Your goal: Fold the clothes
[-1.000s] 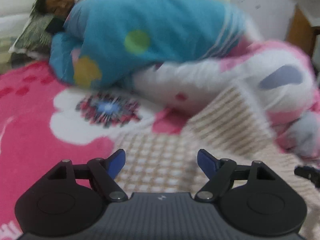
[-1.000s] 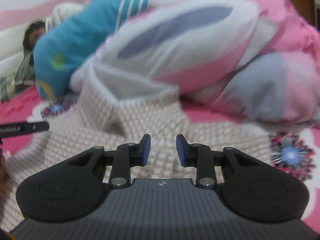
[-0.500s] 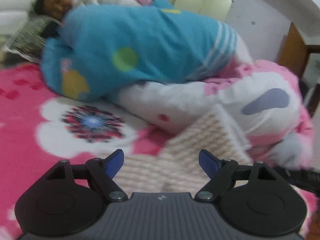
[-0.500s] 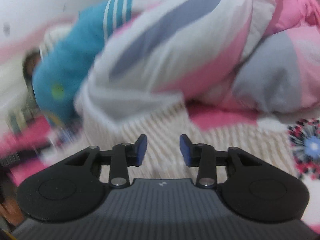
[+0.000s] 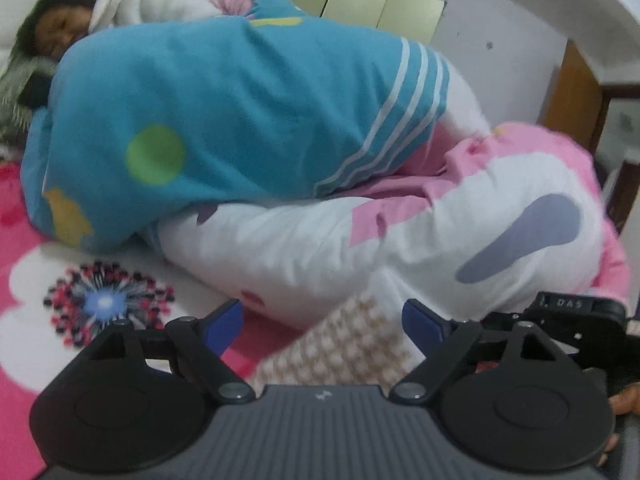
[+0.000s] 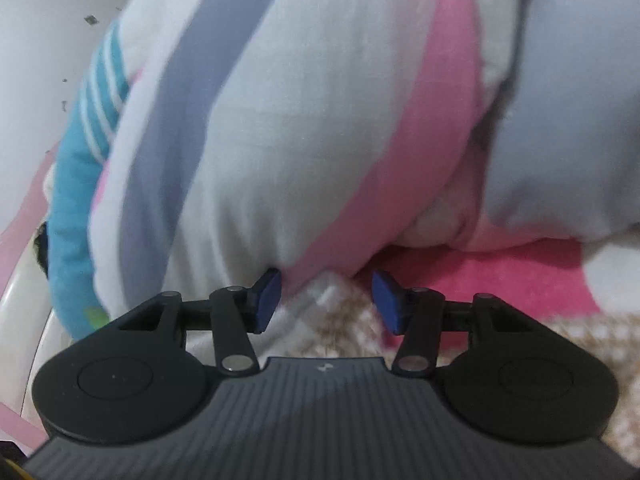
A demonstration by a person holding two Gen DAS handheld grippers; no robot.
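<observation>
A beige-and-white checked knit garment (image 5: 344, 348) lies on the pink flowered bedspread (image 5: 24, 344), its far edge against a white-and-pink quilt (image 5: 360, 248). My left gripper (image 5: 322, 326) hovers over its corner; the jaws stand wide and are still opening, with nothing pinched. In the right wrist view the right gripper (image 6: 327, 302) sits low over the knit garment (image 6: 340, 320), close up to the quilt (image 6: 320, 120). Its jaws are opening, and the blue pads (image 6: 268, 300) stand apart from the cloth. The right gripper (image 5: 576, 312) also shows at the right edge of the left wrist view.
A bulky blue quilt (image 5: 224, 112) with coloured spots lies over a person sleeping at the far left (image 5: 60, 32). The white-and-pink quilt blocks the far side. A wooden door frame (image 5: 576, 92) stands at the right, and a white wall (image 6: 40, 40) is behind.
The left gripper rose and swung away, so less of the knit garment shows beneath it. The right gripper's jaws spread apart, it rolled, and it moved close up against the quilt.
</observation>
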